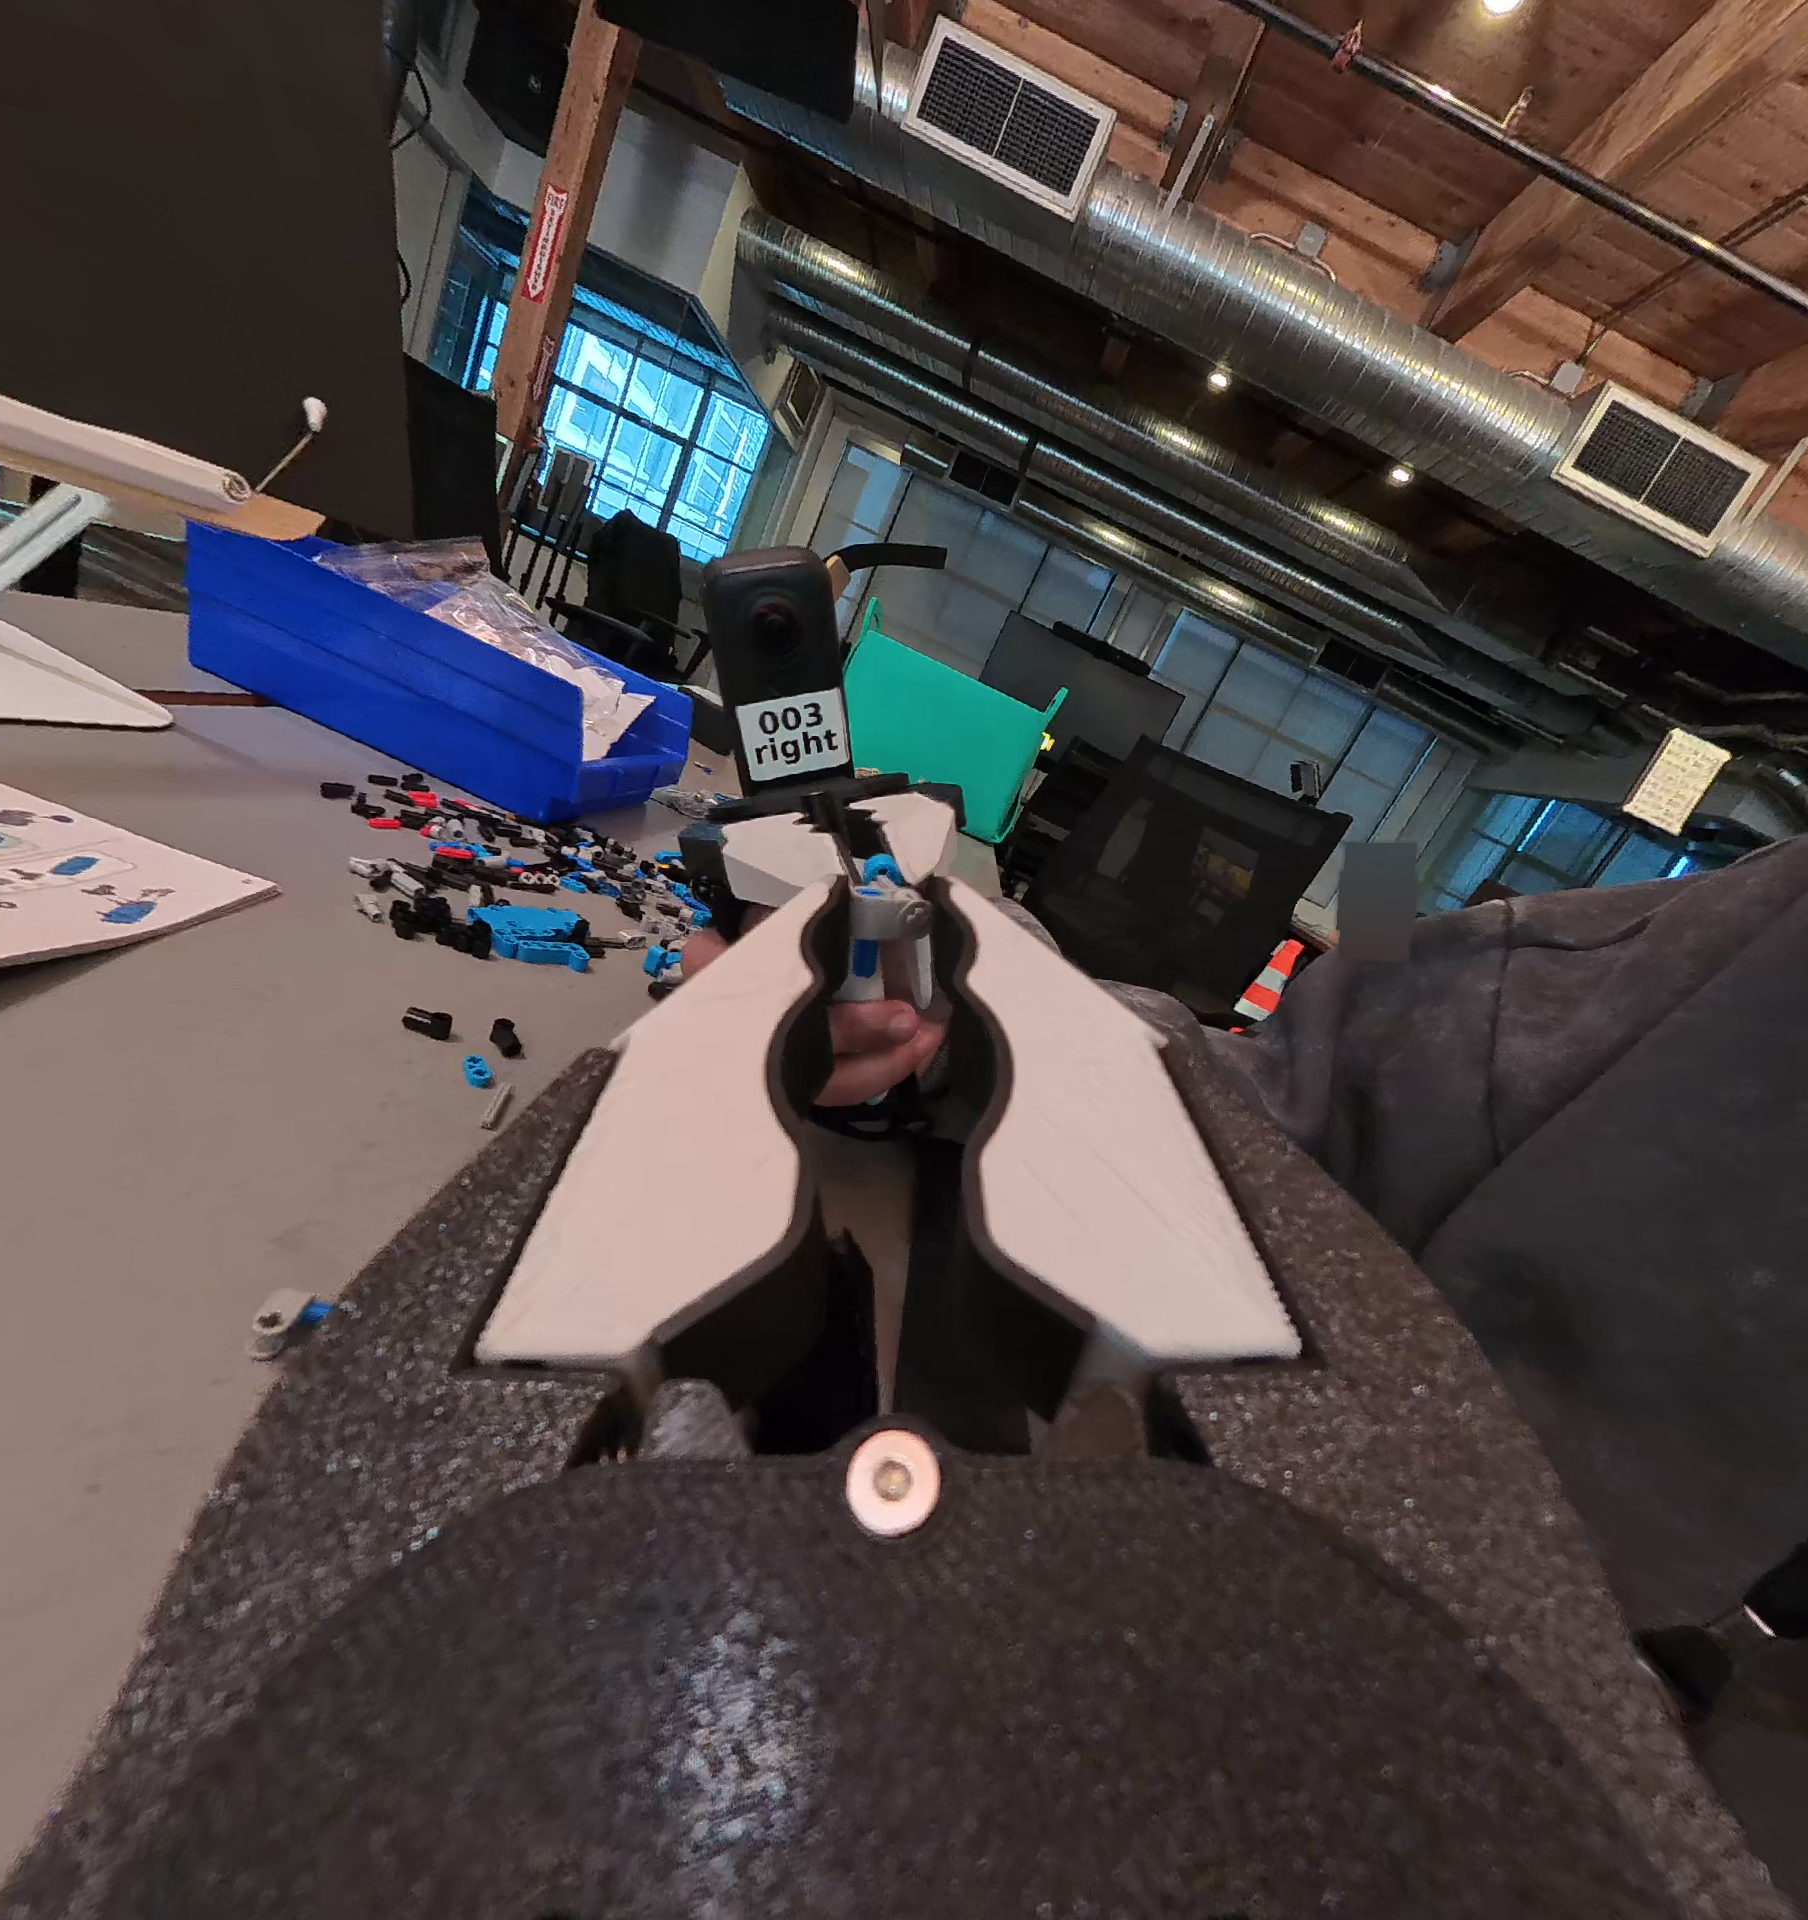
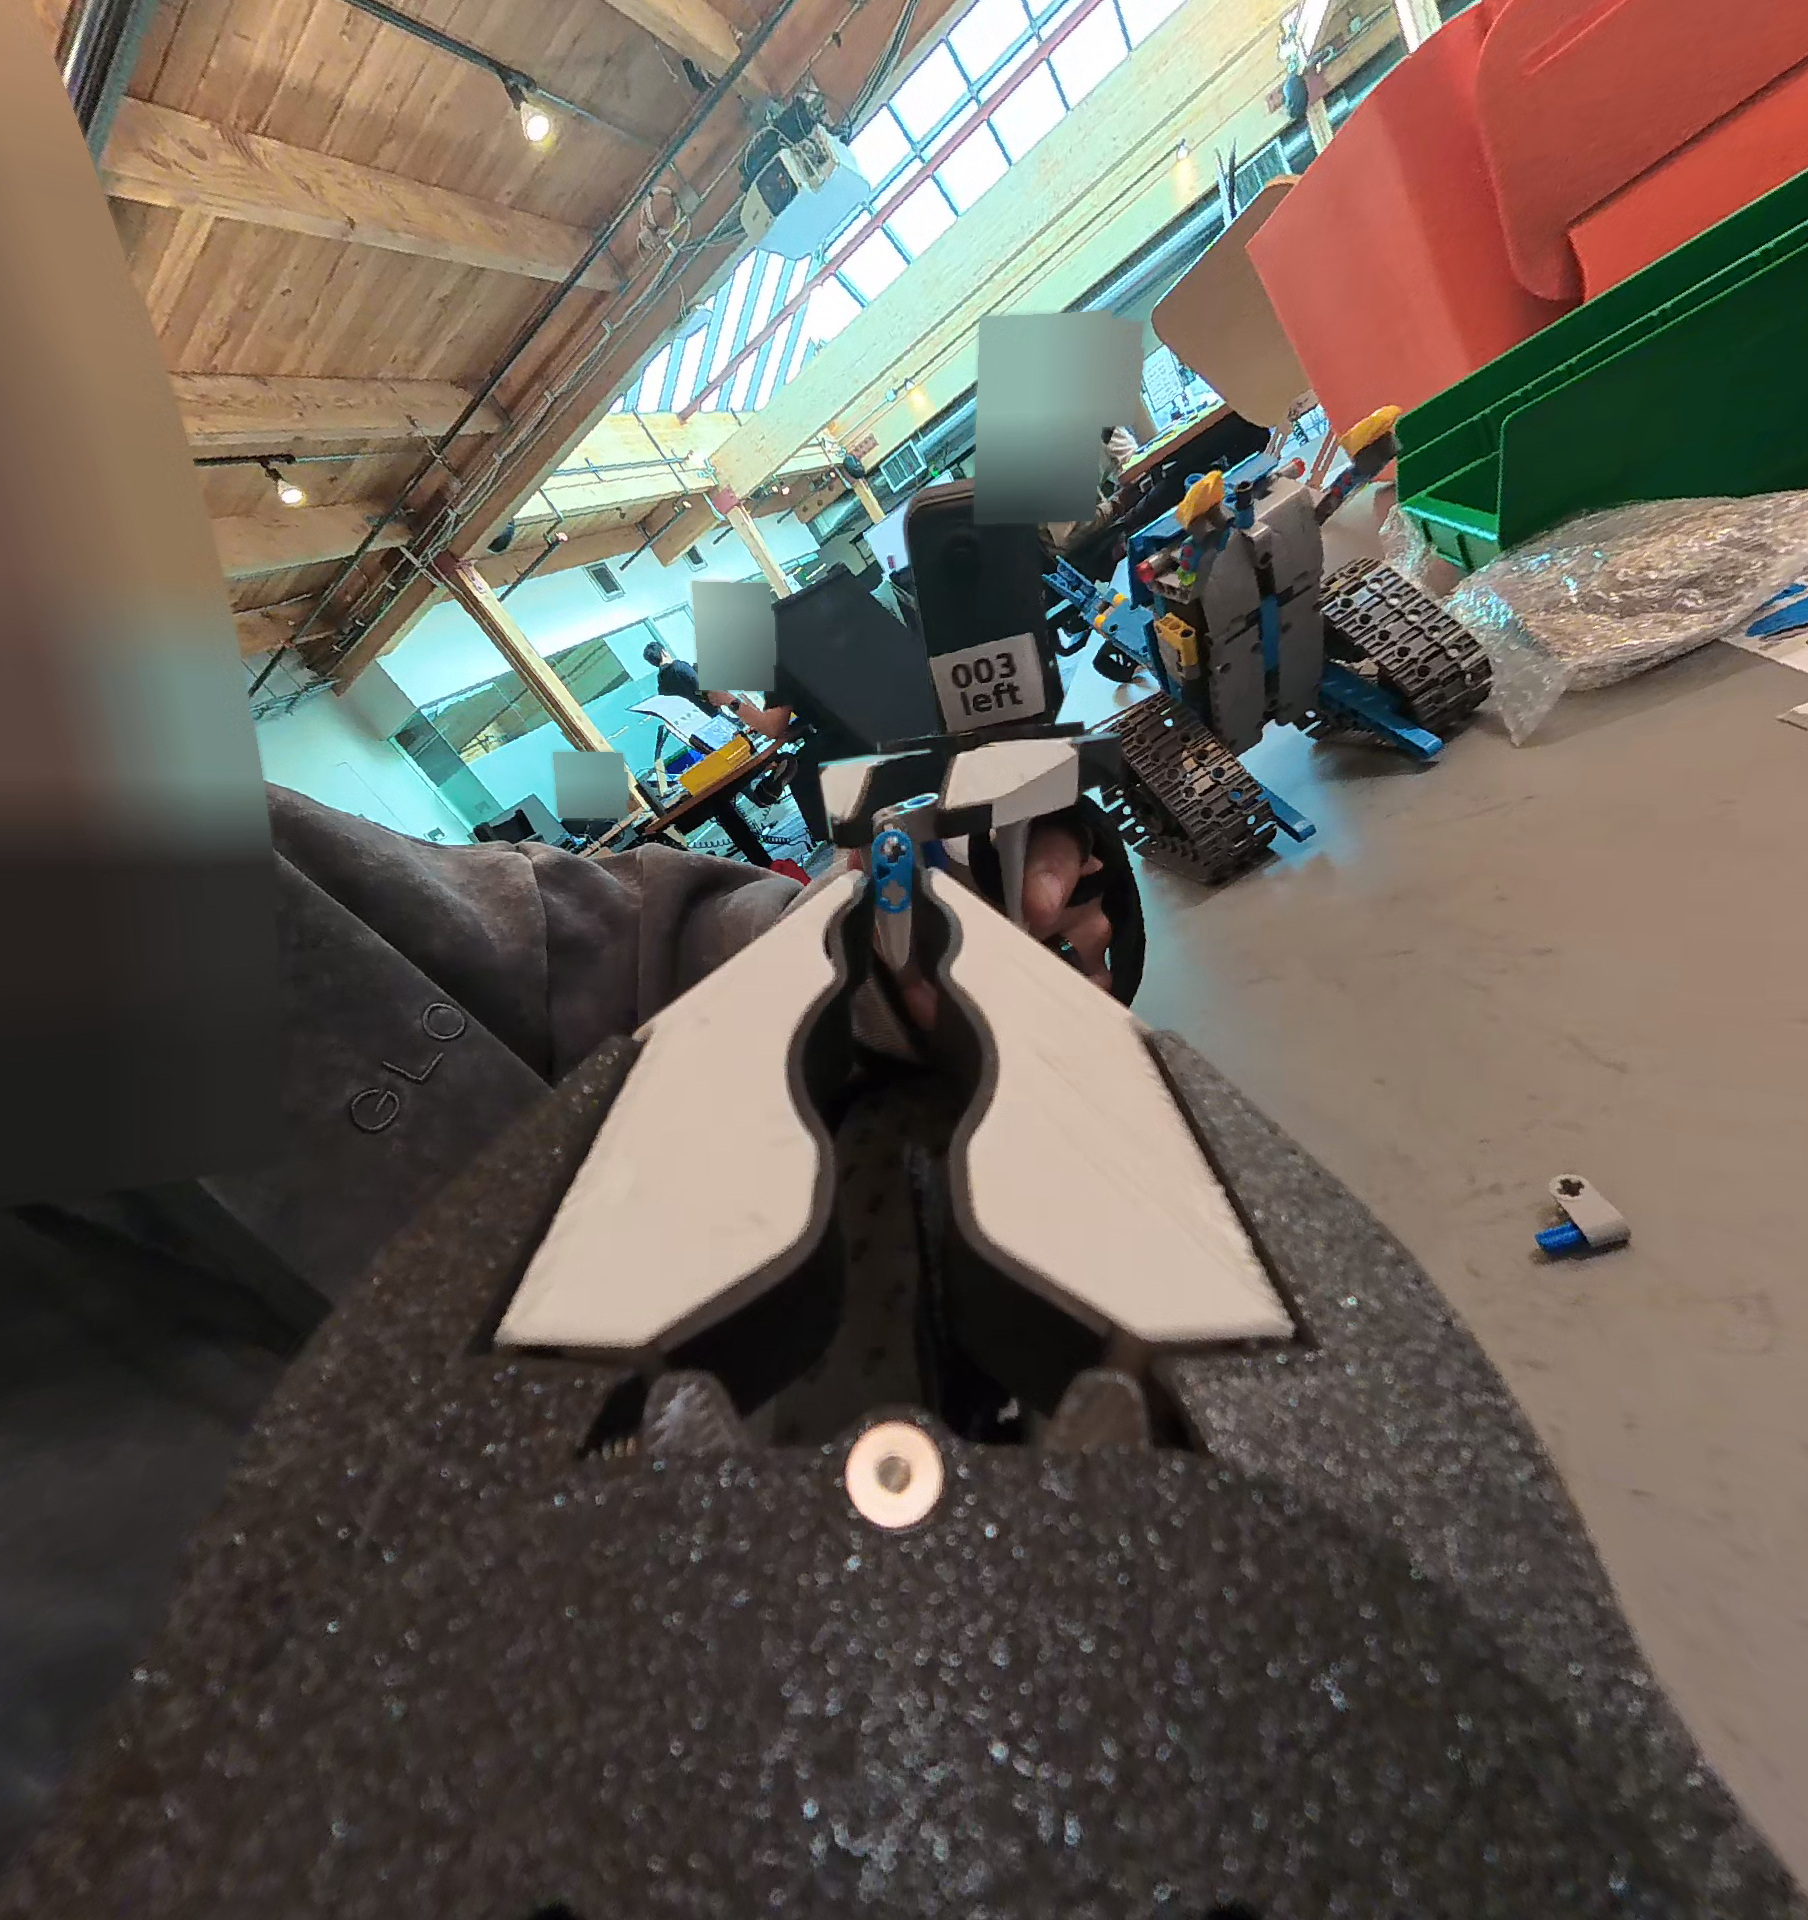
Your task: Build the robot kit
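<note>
A workshop hall with timber ceiling beams and silver ducting lies behind a grey surface (image 1: 152,1143) strewn with small building-toy parts. In the left wrist view, a blue bin (image 1: 412,665) holding clear bags sits at ten o'clock, a scatter of black, blue and grey pieces (image 1: 505,883) lies just in front of it, and an open instruction booklet (image 1: 79,873) rests at nine o'clock. In the right wrist view, a tracked toy vehicle (image 2: 1274,644) stands at one o'clock, with a green bin (image 2: 1627,416) and crinkled plastic wrap (image 2: 1606,603) beyond it, and a lone grey-and-blue connector (image 2: 1586,1226) lies on the surface at four o'clock.

The two claws meet tip to tip above the surface, facing each other, probably so both can bear on one small assembly. The left claw (image 1: 884,894) is nearly together, pinching a grey-and-blue assembly (image 1: 884,925) at its tips. The right claw (image 2: 895,894) is likewise narrowed on the same piece, seen here as a short blue beam (image 2: 892,873) with a grey part below it. The beam's long axis runs roughly twelve to six, standing near upright between the tips. Lifted clear of the loose parts, it is likely easier to line up. A person's hand (image 1: 879,1039) grips the far handle in each view.
</note>
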A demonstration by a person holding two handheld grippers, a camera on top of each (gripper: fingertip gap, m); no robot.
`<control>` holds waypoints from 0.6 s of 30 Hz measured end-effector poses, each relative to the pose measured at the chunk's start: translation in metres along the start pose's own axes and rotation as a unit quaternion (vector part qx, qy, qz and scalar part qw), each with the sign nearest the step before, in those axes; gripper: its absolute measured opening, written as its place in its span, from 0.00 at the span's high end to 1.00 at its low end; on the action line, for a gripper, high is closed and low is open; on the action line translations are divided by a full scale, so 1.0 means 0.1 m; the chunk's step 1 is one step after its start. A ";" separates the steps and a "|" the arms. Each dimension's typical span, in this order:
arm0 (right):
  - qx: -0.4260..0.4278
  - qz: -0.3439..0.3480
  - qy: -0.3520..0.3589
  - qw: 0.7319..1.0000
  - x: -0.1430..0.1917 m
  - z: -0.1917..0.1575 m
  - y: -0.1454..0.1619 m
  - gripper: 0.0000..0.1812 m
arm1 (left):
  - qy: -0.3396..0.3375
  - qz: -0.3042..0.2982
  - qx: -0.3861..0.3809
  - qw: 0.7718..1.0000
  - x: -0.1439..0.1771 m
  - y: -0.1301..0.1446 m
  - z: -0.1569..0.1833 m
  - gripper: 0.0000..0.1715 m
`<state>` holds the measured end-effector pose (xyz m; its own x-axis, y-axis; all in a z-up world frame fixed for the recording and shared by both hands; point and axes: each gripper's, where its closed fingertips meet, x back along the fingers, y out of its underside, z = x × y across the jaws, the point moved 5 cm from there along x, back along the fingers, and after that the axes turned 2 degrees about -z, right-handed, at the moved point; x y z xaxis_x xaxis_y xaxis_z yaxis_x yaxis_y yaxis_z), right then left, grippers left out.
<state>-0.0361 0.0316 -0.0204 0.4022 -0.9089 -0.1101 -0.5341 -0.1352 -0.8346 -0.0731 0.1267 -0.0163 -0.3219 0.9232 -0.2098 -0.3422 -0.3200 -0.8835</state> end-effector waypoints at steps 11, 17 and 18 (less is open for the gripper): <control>0.043 -0.019 0.021 0.999 -0.01 -0.01 0.02 0.96 | 0.020 -0.006 0.045 0.999 0.00 0.03 -0.04 0.92; 0.057 -0.054 0.041 0.996 0.00 0.03 0.07 0.97 | 0.030 -0.035 0.068 0.997 0.00 0.08 -0.08 0.92; 0.057 -0.059 0.040 0.996 0.00 0.03 0.08 0.97 | 0.033 -0.040 0.068 0.996 0.00 0.09 -0.08 0.92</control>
<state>-0.0384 0.0321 -0.0287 0.3939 -0.9186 0.0322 -0.3976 -0.2018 -0.8951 -0.0689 0.1261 -0.0274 -0.2323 0.9573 -0.1718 -0.4829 -0.2669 -0.8340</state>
